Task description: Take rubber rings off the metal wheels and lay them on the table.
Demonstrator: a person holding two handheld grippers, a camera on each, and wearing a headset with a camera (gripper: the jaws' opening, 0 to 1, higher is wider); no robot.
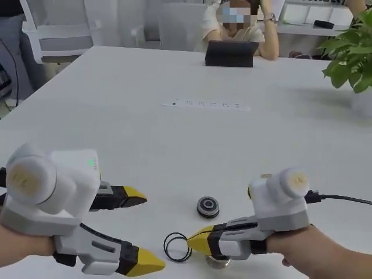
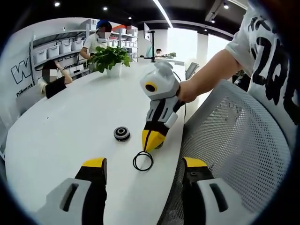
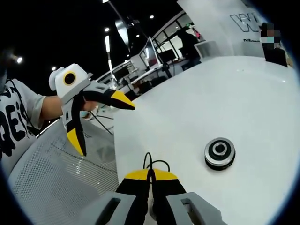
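Left gripper [image 1: 140,229] sits at the lower left of the head view, closest to the lens. I read its jaws as wide apart, the yellow tips well separated.

Right gripper [image 1: 197,241] is at the lower right, jaws pressed together on the edge of a thin black rubber ring [image 1: 177,247]. In the right gripper view the loop pokes out just above the closed tips. The rest of the ring lies on the white table [image 1: 174,145], bottom centre of the frame, between the two grippers.

One metal wheel [image 1: 208,206] stands just above the ring in the frame, a dark band around it, apart from both grippers. A second metal piece [image 1: 218,263] shows under the right gripper at the bottom edge; I cannot tell more of it.

Upper right: potted plant [image 1: 351,58]. Top centre: seated person [image 1: 235,29] behind a dark case [image 1: 229,53].
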